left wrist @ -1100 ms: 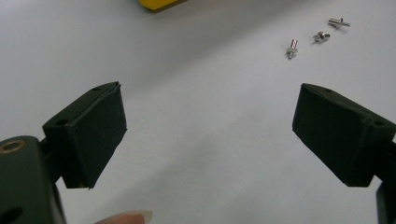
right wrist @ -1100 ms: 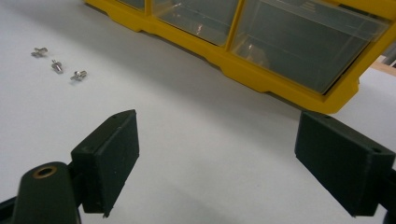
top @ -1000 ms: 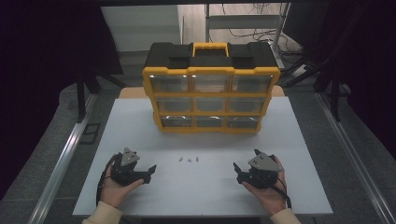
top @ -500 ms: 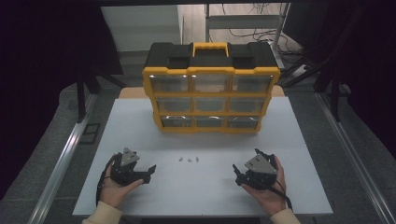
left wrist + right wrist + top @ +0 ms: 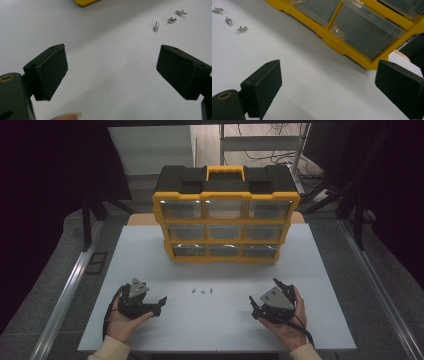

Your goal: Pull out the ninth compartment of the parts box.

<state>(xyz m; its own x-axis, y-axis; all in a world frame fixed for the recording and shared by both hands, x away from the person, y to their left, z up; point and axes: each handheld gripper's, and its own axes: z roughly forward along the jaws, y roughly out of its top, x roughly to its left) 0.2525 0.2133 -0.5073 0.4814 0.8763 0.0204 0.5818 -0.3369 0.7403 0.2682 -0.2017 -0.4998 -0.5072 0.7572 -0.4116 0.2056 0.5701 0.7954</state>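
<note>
Three small metal screws (image 5: pixel 202 290) lie loose on the white table (image 5: pixel 210 332), midway between my hands. My left gripper (image 5: pixel 161 302) rests at the front left, held in a hand, its jaws open and empty. In the left gripper view it (image 5: pixel 111 70) faces bare table, with the screws (image 5: pixel 170 20) ahead to the right. My right gripper (image 5: pixel 263 293) rests at the front right. Its jaws have just been opening and stand wide with nothing between them. In the right gripper view it (image 5: pixel 328 85) points toward the organizer's lower drawers, with the screws (image 5: pixel 228 20) far left.
A yellow and black drawer organizer (image 5: pixel 225 220) with several clear drawers stands at the back of the table. Its yellow base edge (image 5: pixel 85 2) and bottom drawers (image 5: pixel 352 27) show in the gripper views. Metal rails run along both table sides, with dark floor beyond.
The right gripper's jaws stand slightly wider than a second ago. Both hands have kept their places, and the screws have not moved.
</note>
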